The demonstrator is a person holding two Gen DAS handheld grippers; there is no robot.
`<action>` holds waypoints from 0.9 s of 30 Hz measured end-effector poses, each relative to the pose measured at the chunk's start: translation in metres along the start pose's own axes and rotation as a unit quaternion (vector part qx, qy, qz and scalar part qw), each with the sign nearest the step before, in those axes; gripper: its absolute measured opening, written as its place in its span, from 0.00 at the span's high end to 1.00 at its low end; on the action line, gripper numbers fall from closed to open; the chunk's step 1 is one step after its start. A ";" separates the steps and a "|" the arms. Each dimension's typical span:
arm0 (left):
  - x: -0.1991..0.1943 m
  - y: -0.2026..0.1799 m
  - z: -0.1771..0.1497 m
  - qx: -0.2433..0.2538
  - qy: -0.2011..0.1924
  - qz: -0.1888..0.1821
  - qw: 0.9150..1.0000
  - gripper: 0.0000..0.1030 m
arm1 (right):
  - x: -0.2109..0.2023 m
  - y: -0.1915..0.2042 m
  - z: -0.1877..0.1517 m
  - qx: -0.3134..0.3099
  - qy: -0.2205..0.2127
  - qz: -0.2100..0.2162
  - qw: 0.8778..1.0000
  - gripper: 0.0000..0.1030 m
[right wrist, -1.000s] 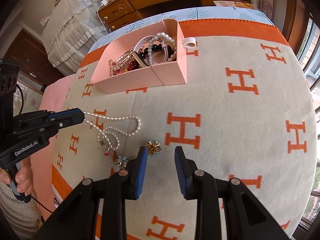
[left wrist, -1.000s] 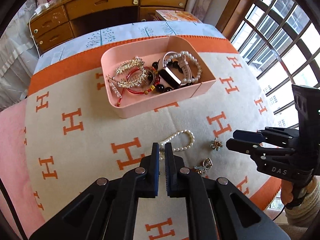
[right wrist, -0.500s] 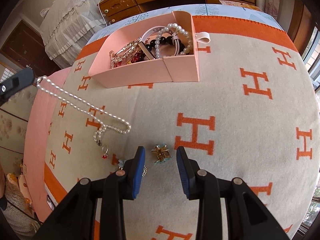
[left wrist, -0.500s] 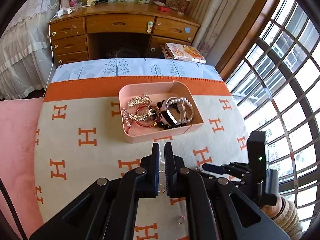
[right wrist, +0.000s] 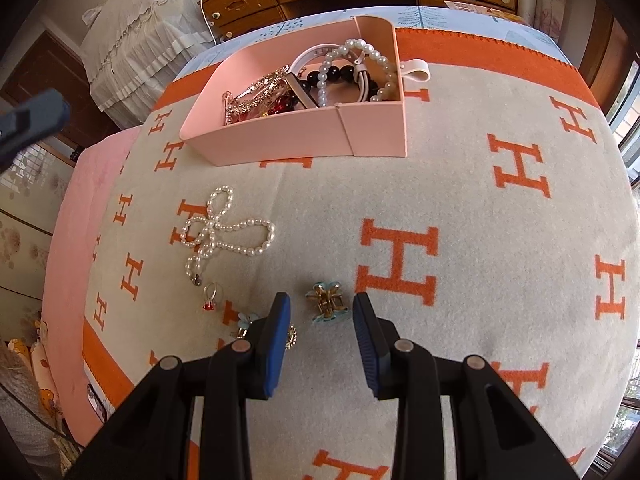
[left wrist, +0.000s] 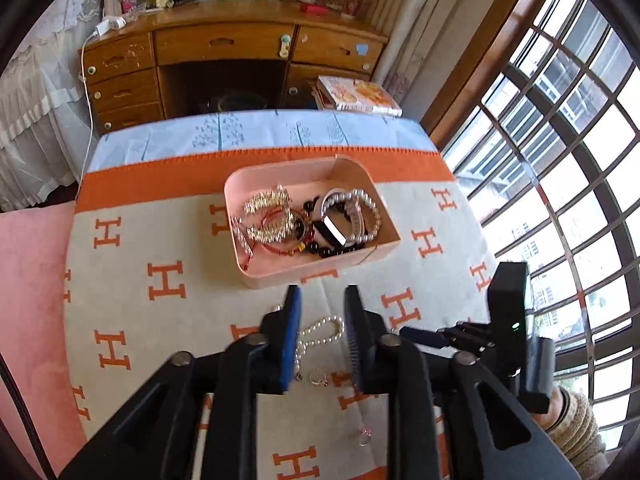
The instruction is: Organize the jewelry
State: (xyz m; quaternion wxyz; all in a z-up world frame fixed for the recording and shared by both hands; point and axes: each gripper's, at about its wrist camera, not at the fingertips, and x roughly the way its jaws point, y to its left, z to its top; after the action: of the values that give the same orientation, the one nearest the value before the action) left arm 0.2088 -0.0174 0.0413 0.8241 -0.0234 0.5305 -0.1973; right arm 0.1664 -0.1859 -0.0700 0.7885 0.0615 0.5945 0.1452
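left gripper (left wrist: 320,300) hangs above the blanket (left wrist: 160,320), pointing steeply down; its jaws have just been opening and now stand released, nothing pressed between them. seen through the gap, the pearl necklace (left wrist: 320,330) lies loose on the blanket, not touched by either blue pad.

in the right wrist view the pearl necklace (right wrist: 224,232) lies in a tangle of loops at about 10 o'clock from the right gripper (right wrist: 322,308), well apart from it. right jaws stand parted, released, holding nothing. the teal and gold hair clip (right wrist: 325,307) lies on the blanket between the two fingertips, touching neither.

a ring with a red stone (right wrist: 211,295) sits just below the necklace's end. a small pale blue flower piece (right wrist: 243,322) lies just beside the right gripper's left finger, at 9 o'clock; a gold bit shows partly hidden behind that finger.

the pink tray (right wrist: 280,140) stands at 12 o'clock, near the orange border, already holding bracelets: white pearls, black beads, gold chain, red cord, a white watch band.

blanket is cream with orange h letters (right wrist: 396,260). wooden desk (left wrist: 224,44) beyond the bed at 12 o'clock; barred window (left wrist: 560,160) at 3 o'clock in the left wrist view.
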 end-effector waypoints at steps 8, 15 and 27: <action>0.086 0.020 -0.030 -0.017 0.085 0.035 0.996 0.45 | -0.004 -0.007 -0.004 0.002 -0.002 0.001 1.000 0.68; 0.111 0.024 -0.033 -0.020 0.094 0.043 0.994 0.45 | -0.006 -0.008 -0.008 -0.002 -0.004 0.005 1.000 0.68; 0.132 0.010 -0.024 -0.016 0.096 0.100 0.990 0.60 | -0.005 -0.019 -0.013 0.007 -0.006 0.018 1.000 0.68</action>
State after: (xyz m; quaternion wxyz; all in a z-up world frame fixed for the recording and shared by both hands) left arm 0.2379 -0.0503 -0.0857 0.7847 0.0352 0.6097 -0.1063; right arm 0.1558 -0.2060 -0.0746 0.7888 0.0780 0.5896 0.1548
